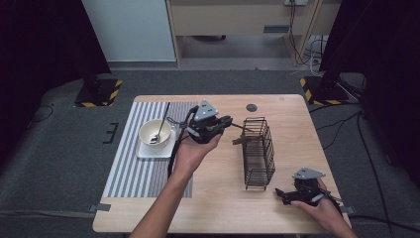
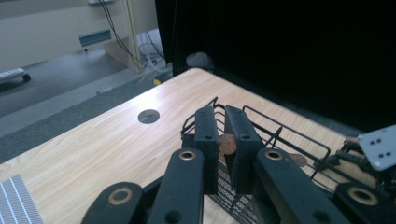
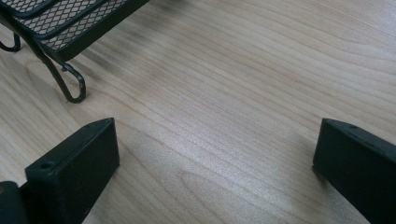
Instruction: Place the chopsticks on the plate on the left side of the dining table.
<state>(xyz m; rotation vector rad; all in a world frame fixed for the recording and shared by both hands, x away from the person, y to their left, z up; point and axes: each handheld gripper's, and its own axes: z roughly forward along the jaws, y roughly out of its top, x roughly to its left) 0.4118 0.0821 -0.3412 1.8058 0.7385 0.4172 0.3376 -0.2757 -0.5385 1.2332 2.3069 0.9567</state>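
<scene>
High view: my left hand-held gripper [image 1: 229, 120] is raised over the desk [image 1: 218, 198] between the bowl [image 1: 154, 134] and the black wire basket [image 1: 258, 152], its jaws pointing at the basket's far end and clenched on a slim brown wooden utensil [image 1: 241, 141] whose lower end reaches down beside the basket's near wall. The bowl sits on a white square plate [image 1: 155, 148] on the striped mat [image 1: 126, 173], with a spoon [image 1: 162, 124] leaning in it. My right hand-held gripper [image 1: 281, 194] rests on the desk near the basket's front corner. Left gripper view: the two pads stand almost together, pinching a round brown wooden end [image 2: 227, 144]; the basket rim [image 2: 280, 128] lies just beyond and below. Right gripper view: jaws wide apart over bare wood, nothing between them; a basket foot [image 3: 70, 86] shows at upper left. Judgement: pick-up is done and the utensil is carried to the basket; lowering it inside and letting go are left. The spoon in the bowl is untouched.
</scene>
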